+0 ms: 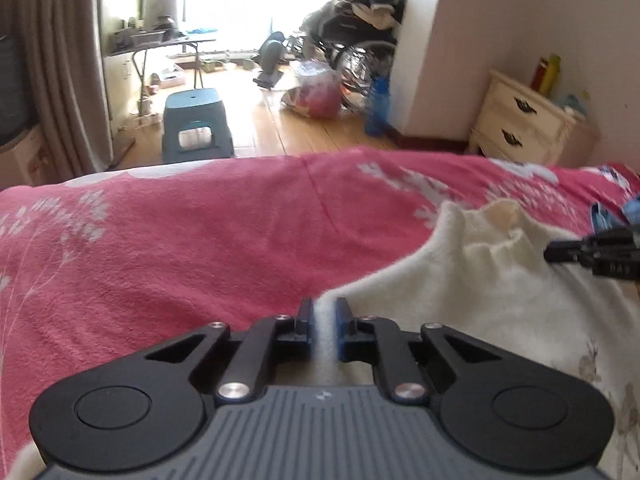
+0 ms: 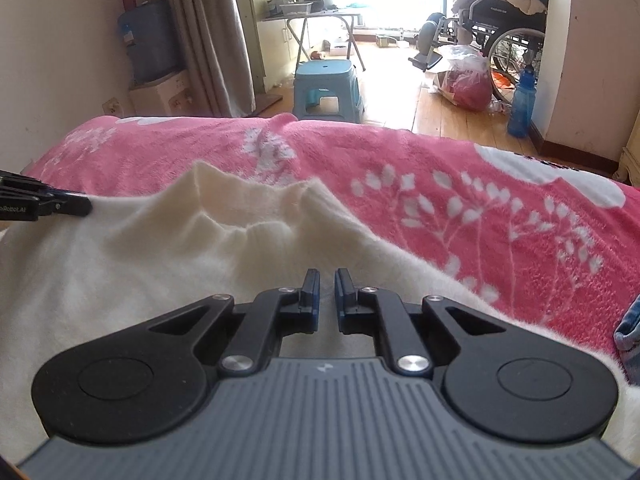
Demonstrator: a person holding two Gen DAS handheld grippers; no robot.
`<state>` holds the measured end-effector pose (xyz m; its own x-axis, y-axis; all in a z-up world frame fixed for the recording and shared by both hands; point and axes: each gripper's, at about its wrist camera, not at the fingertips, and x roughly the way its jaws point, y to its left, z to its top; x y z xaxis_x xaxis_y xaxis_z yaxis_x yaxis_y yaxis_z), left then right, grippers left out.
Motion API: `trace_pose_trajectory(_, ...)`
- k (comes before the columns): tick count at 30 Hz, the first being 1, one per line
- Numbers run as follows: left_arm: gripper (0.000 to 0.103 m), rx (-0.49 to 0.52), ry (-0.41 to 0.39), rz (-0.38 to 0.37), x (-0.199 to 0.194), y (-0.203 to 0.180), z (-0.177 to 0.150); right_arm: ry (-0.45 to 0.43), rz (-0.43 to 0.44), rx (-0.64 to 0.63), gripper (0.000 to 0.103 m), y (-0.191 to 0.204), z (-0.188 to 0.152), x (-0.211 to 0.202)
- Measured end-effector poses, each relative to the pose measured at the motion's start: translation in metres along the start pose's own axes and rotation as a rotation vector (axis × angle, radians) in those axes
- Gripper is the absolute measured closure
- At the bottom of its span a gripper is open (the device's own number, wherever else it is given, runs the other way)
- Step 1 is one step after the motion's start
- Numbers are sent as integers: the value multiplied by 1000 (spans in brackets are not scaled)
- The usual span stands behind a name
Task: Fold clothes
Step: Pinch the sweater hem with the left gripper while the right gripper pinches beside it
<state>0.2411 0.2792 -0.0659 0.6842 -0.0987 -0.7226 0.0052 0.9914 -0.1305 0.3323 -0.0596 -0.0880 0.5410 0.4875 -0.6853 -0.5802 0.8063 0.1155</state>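
Note:
A cream fleece garment point(image 1: 480, 280) lies on the pink flowered blanket point(image 1: 200, 240), its collar point(image 2: 248, 216) bunched up and standing. My left gripper point(image 1: 324, 312) is shut on the garment's left edge, and a strip of cream cloth runs between its blue pads. My right gripper point(image 2: 327, 284) sits over the garment point(image 2: 140, 260) just below the collar. Its jaws are nearly together, with cream cloth in the narrow slit. Each gripper shows in the other's view: the right gripper point(image 1: 560, 254) at the far right, the left gripper point(image 2: 60, 204) at the far left.
Blue denim point(image 2: 628, 332) lies at the blanket's right edge. Beyond the bed are a blue stool point(image 1: 196, 124), a wood floor, a folding table point(image 2: 316, 20), a wheelchair point(image 2: 508, 20), a blue bottle point(image 2: 522, 104) and a cream nightstand point(image 1: 524, 120).

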Motion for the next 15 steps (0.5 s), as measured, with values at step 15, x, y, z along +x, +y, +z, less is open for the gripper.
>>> trace_pose_trajectory(15, 90, -105, 2, 38, 13, 8, -10, -89, 268, -177, 96, 92, 27, 11)
